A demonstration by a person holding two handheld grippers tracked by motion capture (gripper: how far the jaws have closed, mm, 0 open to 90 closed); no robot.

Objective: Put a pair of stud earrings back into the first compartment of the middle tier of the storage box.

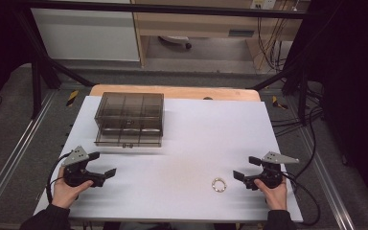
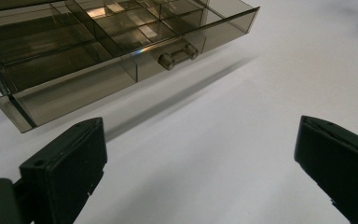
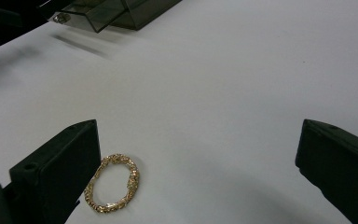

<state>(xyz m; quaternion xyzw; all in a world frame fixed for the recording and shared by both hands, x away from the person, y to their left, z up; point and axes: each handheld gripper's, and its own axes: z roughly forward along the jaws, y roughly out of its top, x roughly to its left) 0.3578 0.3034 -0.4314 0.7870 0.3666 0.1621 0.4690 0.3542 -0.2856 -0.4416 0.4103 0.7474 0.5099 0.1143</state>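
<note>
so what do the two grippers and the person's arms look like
Both the left gripper and right gripper are black, with two blocky jaws, a grey three-cornered plate on top and a black cable trailing behind. The person wears dark long sleeves.

A lab: black frame rig (image 1: pixel 43 72) around the white-topped table (image 1: pixel 182 143), loose cables (image 1: pixel 268 43) behind

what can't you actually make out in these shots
- Bracelet: high view, too small to tell links or clasp.
- Same bracelet: right gripper view, its left edge sits behind the near jaw.
- Drawer box: left gripper view, cut off by the top and left edges.
- Drawer box: high view, tinted walls and reflections; contents unclear.
</note>
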